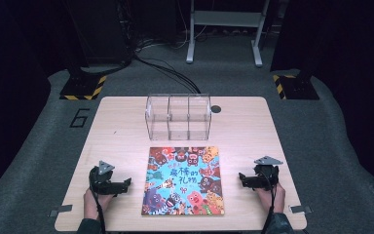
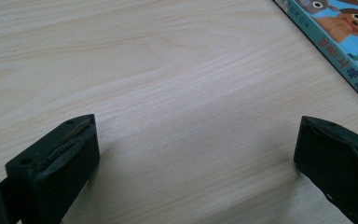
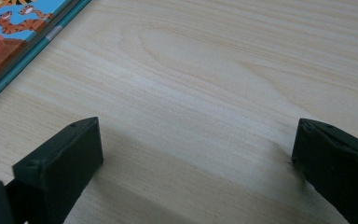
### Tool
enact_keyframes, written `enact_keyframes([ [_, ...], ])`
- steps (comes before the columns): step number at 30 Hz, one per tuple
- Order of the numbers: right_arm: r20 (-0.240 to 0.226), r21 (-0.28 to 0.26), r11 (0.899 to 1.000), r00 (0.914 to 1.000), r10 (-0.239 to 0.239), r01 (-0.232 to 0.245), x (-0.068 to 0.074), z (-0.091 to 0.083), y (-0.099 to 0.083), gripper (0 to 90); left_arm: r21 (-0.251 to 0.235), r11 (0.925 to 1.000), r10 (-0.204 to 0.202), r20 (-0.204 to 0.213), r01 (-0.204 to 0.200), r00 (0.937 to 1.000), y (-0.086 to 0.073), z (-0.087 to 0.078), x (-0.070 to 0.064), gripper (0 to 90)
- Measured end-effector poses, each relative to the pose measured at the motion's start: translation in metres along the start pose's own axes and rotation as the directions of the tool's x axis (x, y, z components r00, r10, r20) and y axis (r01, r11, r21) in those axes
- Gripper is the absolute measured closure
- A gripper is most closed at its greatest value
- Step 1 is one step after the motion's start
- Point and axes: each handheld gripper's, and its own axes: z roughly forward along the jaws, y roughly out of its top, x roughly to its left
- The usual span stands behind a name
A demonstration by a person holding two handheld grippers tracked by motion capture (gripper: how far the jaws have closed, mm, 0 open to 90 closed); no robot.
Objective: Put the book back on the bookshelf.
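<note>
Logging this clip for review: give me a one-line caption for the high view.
Picture book lies flat on a wooden table before a clear three-slot rack, open left gripper and right gripper resting either side.

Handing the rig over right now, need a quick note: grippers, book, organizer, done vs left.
Left gripper: open, holding nothing, resting on the table left of the book.
Right gripper: open, holding nothing, on the table right of the book.
Book: flat, cover up, at the near middle, untouched by either gripper.
Clear organizer: three compartments, stands behind the book, nothing in it.
Done: nothing visible.
Left: probably grasping the book and standing it in the organizer.
</note>
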Motion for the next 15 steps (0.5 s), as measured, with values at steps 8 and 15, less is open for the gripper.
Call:
enact_keyframes([
  [8, -0.006, -0.007, 1.000, 0.9999, -0.009, 0.009, -0.0002, -0.0002, 0.0001, 3.1, -0.007, 0.9993, -0.037, 0.028, 0.037, 0.9989, 0.0005, -0.0014, 0.0045, 0.3],
  [15, -0.001, -0.003, 1.000, 0.9999, -0.011, 0.011, -0.0011, 0.0005, 0.0003, 0.9, 0.011, 0.9998, 0.018, -0.025, -0.017, 0.9995, 0.0013, 0.0016, -0.0033, 0.6],
])
